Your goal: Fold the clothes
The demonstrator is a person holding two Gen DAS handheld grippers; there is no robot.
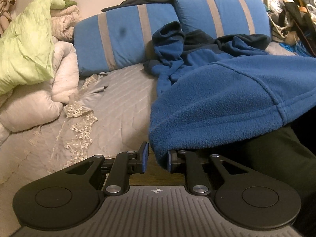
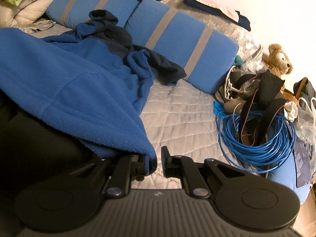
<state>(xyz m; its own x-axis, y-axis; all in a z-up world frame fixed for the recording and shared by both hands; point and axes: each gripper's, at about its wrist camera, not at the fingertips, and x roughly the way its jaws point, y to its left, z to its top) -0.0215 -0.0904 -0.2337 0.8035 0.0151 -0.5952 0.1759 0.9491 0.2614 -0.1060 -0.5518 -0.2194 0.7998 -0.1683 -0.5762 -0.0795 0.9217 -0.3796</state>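
Note:
A blue fleece jacket (image 1: pixel 217 98) with dark navy trim lies crumpled across the grey quilted bed (image 1: pixel 122 102). Its near hem is raised off the bed toward both cameras. My left gripper (image 1: pixel 157 160) is open; a corner of the hem hangs in the gap against the right pad (image 1: pixel 169 161), clear of the left pad. In the right wrist view the fleece (image 2: pixel 59 69) drapes over the left finger of my right gripper (image 2: pixel 156 163), which is open with a narrow gap to its right finger. A dark shape (image 1: pixel 266 154) sits under the raised hem.
Two blue pillows with grey stripes (image 1: pixel 122 39) (image 2: pixel 177 39) lie at the head of the bed. A white comforter (image 1: pixel 39 102) and green cloth (image 1: pixel 25 45) are piled on the left. On the right are a blue cable coil (image 2: pixel 256 142), bags, and a teddy bear (image 2: pixel 278 59).

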